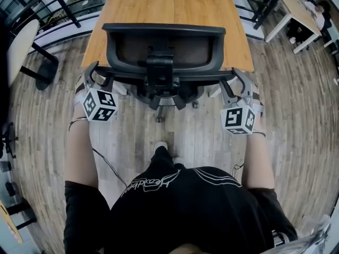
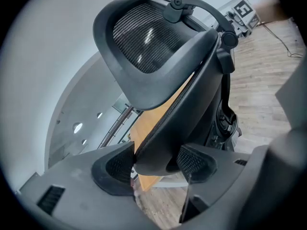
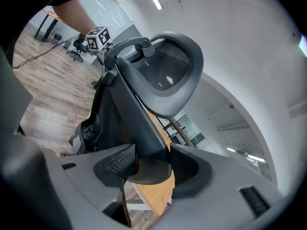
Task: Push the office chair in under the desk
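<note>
**Head view.** Looking steeply down, a black office chair [image 1: 164,49] stands against the near edge of a long wooden tabletop [image 1: 169,4], with its back toward the person. The top of the mesh backrest overlaps the tabletop's edge. The seat is hidden behind the backrest, so it is unclear how far it sits underneath. The left gripper [image 1: 99,75] is at the left side edge of the backrest and the right gripper [image 1: 234,84] is at the right side edge, at about the same height. Below them the person's bare forearms and black shirt show above a pale wood floor [image 1: 296,115].

**Left gripper view.** The left gripper [image 2: 156,163] has its fingers [image 2: 194,161] closed around the dark rim of the backrest. The rim fills the gap between them, and a ribbed pad meets it on each side. The curved headrest [image 2: 144,37] rises above, and a strip of the orange tabletop [image 2: 148,128] shows behind the rim. The right gripper's marker cube [image 2: 242,8] is visible far off, beyond the chair.

**Right gripper view.** The right gripper [image 3: 148,164] mirrors this. Its fingers [image 3: 117,163] clamp the opposite rim of the backrest, touching it on both sides. The headrest [image 3: 168,66] sits above, and the tabletop edge [image 3: 158,195] shows just beneath the rim. The left gripper's marker cube [image 3: 97,37] appears beyond the chair, with a forearm behind it.
</note>
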{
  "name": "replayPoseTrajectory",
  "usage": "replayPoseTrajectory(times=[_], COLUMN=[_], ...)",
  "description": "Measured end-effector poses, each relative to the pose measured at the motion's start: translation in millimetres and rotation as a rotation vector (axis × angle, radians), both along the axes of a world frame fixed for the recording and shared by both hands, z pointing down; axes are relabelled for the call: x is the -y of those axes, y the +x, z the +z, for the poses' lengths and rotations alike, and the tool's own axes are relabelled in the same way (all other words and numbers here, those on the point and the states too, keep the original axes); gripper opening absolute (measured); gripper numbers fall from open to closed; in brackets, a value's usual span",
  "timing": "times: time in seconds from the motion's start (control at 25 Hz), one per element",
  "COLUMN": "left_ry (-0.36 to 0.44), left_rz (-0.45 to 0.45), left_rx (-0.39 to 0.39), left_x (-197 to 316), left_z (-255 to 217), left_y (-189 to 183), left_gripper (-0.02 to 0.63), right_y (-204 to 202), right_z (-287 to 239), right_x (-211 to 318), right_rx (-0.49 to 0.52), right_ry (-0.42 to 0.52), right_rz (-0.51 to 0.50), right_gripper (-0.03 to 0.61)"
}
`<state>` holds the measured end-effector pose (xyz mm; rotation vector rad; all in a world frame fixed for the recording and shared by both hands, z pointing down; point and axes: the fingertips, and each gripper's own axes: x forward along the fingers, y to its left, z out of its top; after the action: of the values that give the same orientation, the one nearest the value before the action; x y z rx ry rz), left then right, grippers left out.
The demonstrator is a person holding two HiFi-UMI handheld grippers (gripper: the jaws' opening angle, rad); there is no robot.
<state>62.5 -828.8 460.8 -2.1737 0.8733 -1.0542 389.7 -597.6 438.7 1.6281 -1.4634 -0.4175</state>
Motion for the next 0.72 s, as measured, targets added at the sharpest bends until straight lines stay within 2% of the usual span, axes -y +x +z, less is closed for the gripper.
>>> replayPoseTrajectory(times=[0.72], left_ry=[-0.001], left_rz=[0.080], left_rx=[0.024], left_x=[66.1], left_z=[-3.3], left_y=[24.8], left_gripper=[0.253], right_y=[17.6], right_z=[-1.6], right_x=[58.3], right_rx=[0.006], right_ry=[-0.025], right_rz=[0.097], right_gripper=[0.245])
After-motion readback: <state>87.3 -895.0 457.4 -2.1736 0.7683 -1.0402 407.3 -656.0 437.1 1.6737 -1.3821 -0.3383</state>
